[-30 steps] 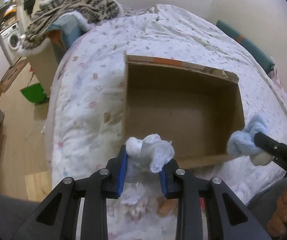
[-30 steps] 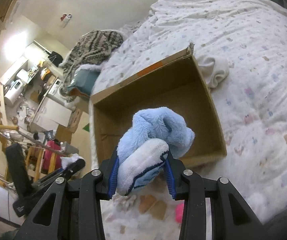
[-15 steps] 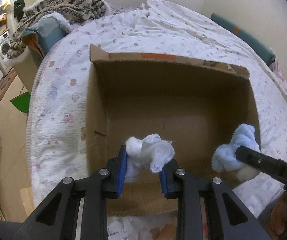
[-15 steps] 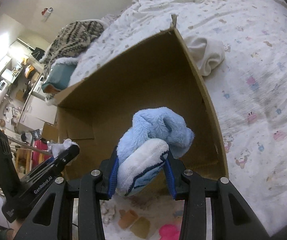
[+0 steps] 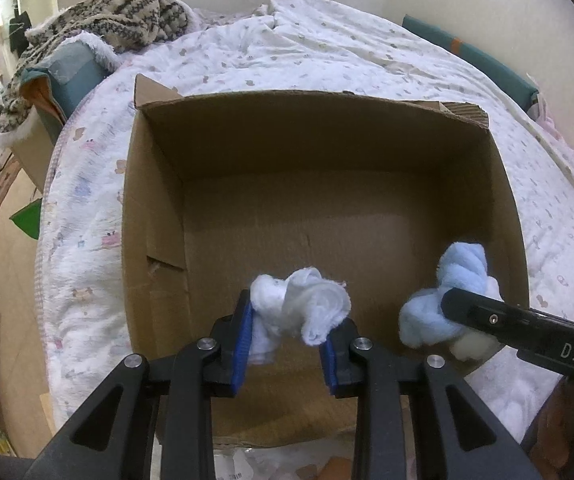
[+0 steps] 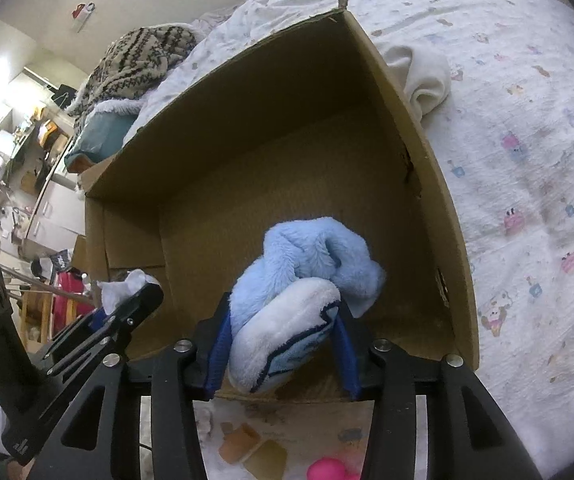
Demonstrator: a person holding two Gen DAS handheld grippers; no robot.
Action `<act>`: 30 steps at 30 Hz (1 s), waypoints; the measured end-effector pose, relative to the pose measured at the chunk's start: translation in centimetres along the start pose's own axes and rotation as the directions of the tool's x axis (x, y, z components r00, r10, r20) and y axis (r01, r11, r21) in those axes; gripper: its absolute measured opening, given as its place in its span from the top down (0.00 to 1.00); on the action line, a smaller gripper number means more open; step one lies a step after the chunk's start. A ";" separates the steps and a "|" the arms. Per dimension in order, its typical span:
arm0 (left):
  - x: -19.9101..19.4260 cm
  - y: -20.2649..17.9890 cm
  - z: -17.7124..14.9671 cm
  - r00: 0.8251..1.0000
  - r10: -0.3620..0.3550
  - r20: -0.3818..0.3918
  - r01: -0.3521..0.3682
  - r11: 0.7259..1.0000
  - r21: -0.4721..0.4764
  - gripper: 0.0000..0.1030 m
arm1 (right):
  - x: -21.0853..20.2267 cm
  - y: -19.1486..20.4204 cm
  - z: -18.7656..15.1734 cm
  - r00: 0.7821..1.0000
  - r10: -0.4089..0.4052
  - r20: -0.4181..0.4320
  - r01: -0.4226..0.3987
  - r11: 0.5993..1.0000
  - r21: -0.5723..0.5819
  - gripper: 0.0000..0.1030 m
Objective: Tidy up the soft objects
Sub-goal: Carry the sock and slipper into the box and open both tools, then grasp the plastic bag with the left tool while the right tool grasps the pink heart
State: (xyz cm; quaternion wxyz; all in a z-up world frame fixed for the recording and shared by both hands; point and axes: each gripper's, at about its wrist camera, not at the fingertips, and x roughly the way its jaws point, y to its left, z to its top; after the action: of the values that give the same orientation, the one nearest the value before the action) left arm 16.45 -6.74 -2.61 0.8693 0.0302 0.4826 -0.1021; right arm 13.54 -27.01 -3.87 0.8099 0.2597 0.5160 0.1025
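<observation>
An open cardboard box (image 5: 155,200) lies on the bed, its bare floor showing in both views, and its right wall shows in the right wrist view (image 6: 419,184). My left gripper (image 5: 289,324) is shut on a white sock bundle (image 5: 299,312), held over the box's near part. My right gripper (image 6: 283,344) is shut on a fluffy light blue sock bundle (image 6: 307,272), held over the box's near right side. The blue bundle (image 5: 443,296) also shows in the left wrist view. The white bundle (image 6: 125,284) shows at the left in the right wrist view.
A cream cloth (image 6: 423,76) lies on the patterned bedspread (image 6: 527,140) just beyond the box's right wall. A knitted patterned blanket (image 5: 119,20) and a teal cushion (image 5: 71,76) sit at the bed's far left. A pink object (image 6: 331,470) lies below the box's near edge.
Both grippers have moved forward from before the box's near wall to over its inside, each still holding its sock bundle. The box now fills both views.
</observation>
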 end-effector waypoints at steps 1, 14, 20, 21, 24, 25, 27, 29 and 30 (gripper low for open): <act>0.1 0.0 0.0 1.000 0.000 -0.001 0.000 1.000 0.001 0.74 | 0.0 0.2 0.1 1.000 0.005 0.003 -0.005 1.000 -0.008 0.52; -0.4 0.1 0.0 1.000 -0.010 0.004 0.010 1.000 -0.015 0.67 | -1.0 0.5 0.3 0.997 0.050 0.066 -0.048 0.998 -0.029 0.42; -0.8 0.0 0.0 1.000 -0.012 0.013 0.012 1.000 -0.016 0.43 | -2.0 0.2 0.5 0.991 0.067 0.113 -0.066 0.998 -0.009 0.18; -0.9 0.0 0.0 1.000 -0.006 0.013 0.006 1.000 -0.017 0.34 | -2.1 0.1 0.6 0.991 0.063 0.117 -0.063 0.998 -0.007 0.13; -1.3 -0.2 -0.1 1.000 -0.013 0.024 0.013 1.000 -0.012 0.33 | -2.1 -0.3 0.7 0.992 0.061 0.115 -0.062 0.998 0.005 0.12; -1.3 -0.3 0.0 1.000 -0.011 0.024 0.011 1.000 -0.008 0.33 | -2.0 -0.3 0.7 0.992 0.061 0.112 -0.062 0.998 0.008 0.12; -1.5 -0.4 0.0 1.000 0.003 0.031 -0.003 1.000 -0.003 0.33 | -2.0 -0.4 0.8 0.992 0.060 0.107 -0.062 0.998 0.015 0.12; -1.5 -0.3 0.0 0.999 0.011 0.037 -0.011 1.000 -0.003 0.33 | -1.9 -0.3 0.7 0.993 0.059 0.104 -0.061 0.998 0.015 0.12; -1.5 -0.3 -0.1 0.999 0.015 0.037 -0.015 1.000 -0.003 0.33 | -1.9 -0.2 0.7 0.993 0.059 0.102 -0.060 0.998 0.013 0.12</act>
State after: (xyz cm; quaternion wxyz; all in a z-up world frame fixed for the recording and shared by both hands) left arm 15.56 -6.78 -1.33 0.8789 0.0305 0.4665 -0.0954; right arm 13.34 -28.25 -2.29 0.8296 0.2865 0.4668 0.1090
